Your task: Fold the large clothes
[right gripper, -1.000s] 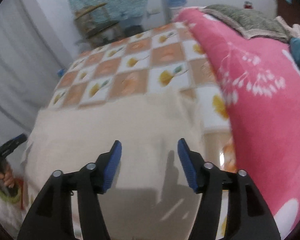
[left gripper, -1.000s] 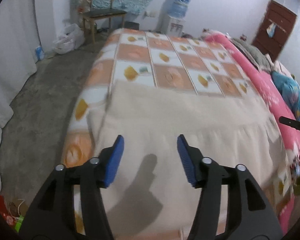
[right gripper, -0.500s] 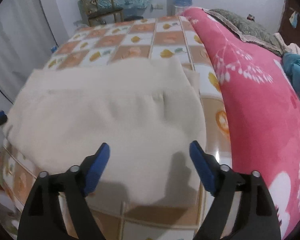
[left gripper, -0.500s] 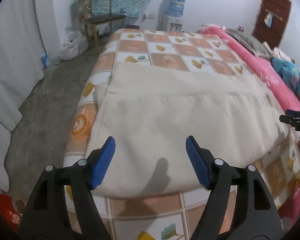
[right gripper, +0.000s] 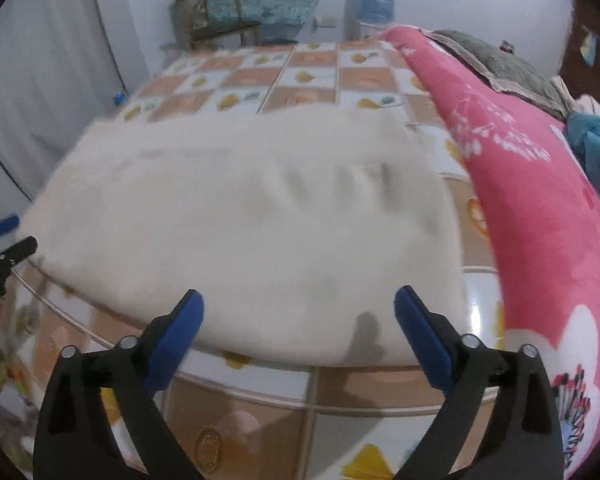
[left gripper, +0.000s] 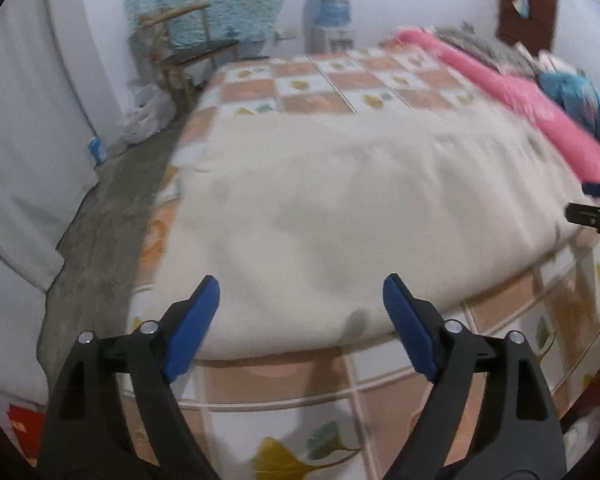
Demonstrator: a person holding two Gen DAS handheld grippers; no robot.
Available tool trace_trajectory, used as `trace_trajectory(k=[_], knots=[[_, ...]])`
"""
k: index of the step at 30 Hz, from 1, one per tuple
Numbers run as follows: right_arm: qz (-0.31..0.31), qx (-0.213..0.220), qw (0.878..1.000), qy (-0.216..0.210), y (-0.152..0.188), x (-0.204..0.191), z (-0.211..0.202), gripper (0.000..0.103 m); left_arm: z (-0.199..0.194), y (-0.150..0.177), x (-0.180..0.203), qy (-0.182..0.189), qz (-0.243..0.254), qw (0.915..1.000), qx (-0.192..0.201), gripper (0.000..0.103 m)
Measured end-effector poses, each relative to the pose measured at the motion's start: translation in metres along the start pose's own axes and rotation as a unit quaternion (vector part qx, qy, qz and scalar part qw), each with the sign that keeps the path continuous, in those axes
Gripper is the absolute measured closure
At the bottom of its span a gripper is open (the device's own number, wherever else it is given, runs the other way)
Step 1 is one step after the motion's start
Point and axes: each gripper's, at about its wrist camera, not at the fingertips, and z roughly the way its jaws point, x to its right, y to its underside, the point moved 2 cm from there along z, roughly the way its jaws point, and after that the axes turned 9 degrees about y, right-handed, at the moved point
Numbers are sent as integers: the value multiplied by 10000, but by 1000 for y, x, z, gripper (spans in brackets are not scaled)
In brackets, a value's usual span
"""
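Note:
A large cream fleece cloth [left gripper: 340,208] [right gripper: 252,224] lies folded flat across the bed, its near fold edge just ahead of both grippers. My left gripper [left gripper: 300,300] hovers over that near edge toward the cloth's left end, its jaws opening and nothing between the blue pads. My right gripper [right gripper: 298,312] hangs over the same edge toward the right end, jaws also opening and empty. Each gripper's tips show at the side of the other's view: the right one [left gripper: 592,204] and the left one [right gripper: 4,240].
The bed wears a checked orange-and-white sheet [left gripper: 332,84] [right gripper: 312,68]. A pink flowered blanket [right gripper: 540,216] is heaped along the right side. A wooden chair [left gripper: 184,52], a water dispenser [left gripper: 330,16], white bags [left gripper: 144,116] and bare concrete floor [left gripper: 100,240] lie beyond and left.
Both grippers have drawn back toward the near bed edge and spread their jaws wider. More of the cream cloth's front fold and the sheet below it now shows.

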Motion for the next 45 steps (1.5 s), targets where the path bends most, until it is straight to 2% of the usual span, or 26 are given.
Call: trace_trajectory(k=[2, 4, 7, 11, 14, 17, 19, 25, 30, 38, 45], knots=[[-95, -214, 9996, 145, 7, -5, 17, 8, 18, 5, 7, -204, 158, 9993, -262, 22], [-144, -185, 9993, 290, 8, -8, 19, 7, 21, 9, 9, -355, 176, 9989, -236, 20], [-231, -27, 9987, 454, 2, -14, 4, 7, 10, 7, 11, -237, 135, 9995, -141, 20], [-160, 200, 9991, 341, 0, -21, -7, 7, -1, 8, 21, -170, 200, 9996, 68, 18], [-164, -30, 9992, 373, 6, -30, 11, 7, 17, 15, 30, -283, 183, 9991, -268, 17], [-25, -109, 9990, 427, 9, -29, 11, 7, 18, 16, 32, -392, 85, 9988, -277, 17], [-53, -6, 9988, 485, 12, -29, -1, 7, 12, 16, 32, -258, 0, 9994, -251, 17], [109, 226, 9988, 428, 26, -26, -29, 7, -23, 16, 41, -21, -164, 9997, 199, 17], [162, 534, 9972, 491, 34, -26, -58, 7, -58, 10, 49, 152, -353, 9971, 654, 12], [442, 832, 9935, 637, 50, -20, -97, 7, -94, 14, 63, 177, -395, 9938, 1026, 9], [626, 1054, 9892, 807, 60, -14, -118, 7, -118, 18, 70, -60, -532, 9914, 1194, 8]])
